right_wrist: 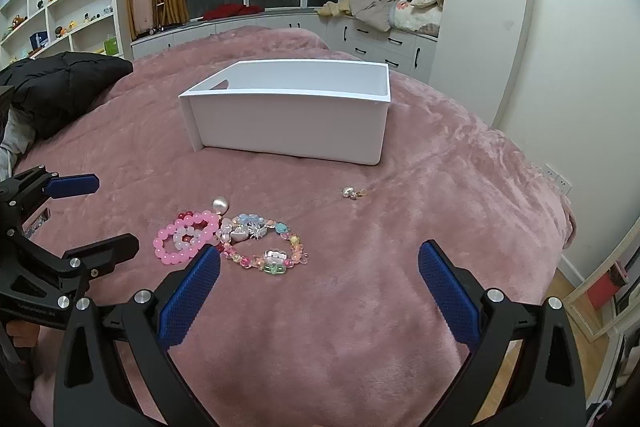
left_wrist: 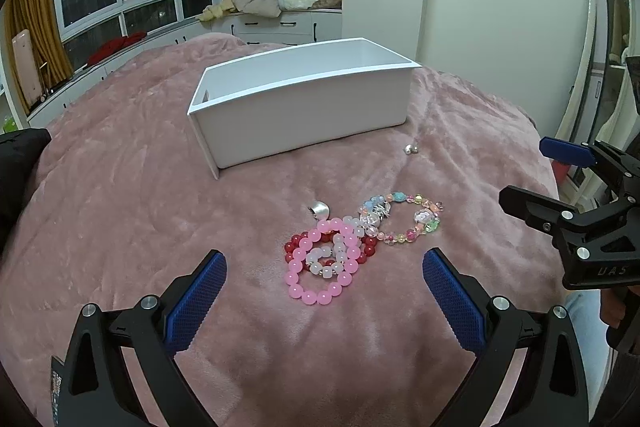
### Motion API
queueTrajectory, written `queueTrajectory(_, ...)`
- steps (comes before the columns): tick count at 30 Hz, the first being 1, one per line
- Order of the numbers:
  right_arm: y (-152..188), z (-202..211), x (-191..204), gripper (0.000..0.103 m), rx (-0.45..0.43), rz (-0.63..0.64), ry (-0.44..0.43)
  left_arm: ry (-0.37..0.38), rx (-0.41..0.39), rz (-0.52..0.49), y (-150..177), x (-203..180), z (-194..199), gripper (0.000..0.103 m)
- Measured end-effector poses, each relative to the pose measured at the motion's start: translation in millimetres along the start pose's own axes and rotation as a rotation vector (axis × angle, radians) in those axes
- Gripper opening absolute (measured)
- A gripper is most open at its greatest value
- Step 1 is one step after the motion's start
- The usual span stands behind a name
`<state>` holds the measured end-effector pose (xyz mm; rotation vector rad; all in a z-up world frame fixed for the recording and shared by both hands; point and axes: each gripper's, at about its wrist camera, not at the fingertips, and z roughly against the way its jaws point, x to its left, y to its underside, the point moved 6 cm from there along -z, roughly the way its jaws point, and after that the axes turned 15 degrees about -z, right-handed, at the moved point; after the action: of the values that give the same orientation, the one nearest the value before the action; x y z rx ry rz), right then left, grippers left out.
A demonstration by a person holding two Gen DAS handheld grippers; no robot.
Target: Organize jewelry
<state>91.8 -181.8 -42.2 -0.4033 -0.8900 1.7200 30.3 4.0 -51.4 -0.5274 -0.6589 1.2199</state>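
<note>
Hovering wide open and empty, the left gripper (left_wrist: 324, 281) and right gripper (right_wrist: 319, 275) face overlapping bracelets (left_wrist: 324, 263) lying on the pink blanket (left_wrist: 120, 227) before the white box (left_wrist: 304, 107), so 1 pinch might drag several tangled strands together.

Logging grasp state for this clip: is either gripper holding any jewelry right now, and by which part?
Nothing is held. The left gripper and right gripper both have their jaws wide open above the pink blanket; the bracelets lie untouched.
</note>
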Motion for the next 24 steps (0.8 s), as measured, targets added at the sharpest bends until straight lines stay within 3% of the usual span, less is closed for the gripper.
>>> queueTrajectory(1,0.5,-1.1,0.3,0.098,0.002,0.001,0.001,0.002,0.004,0.002,-10.2,-3.0,-1.9,0.099)
queueTrajectory(24,1.1,-3.0,2.2,0.098,0.007,-0.001,-0.004,-0.004,0.011,-0.008,-9.1,-3.0,-3.5,0.099)
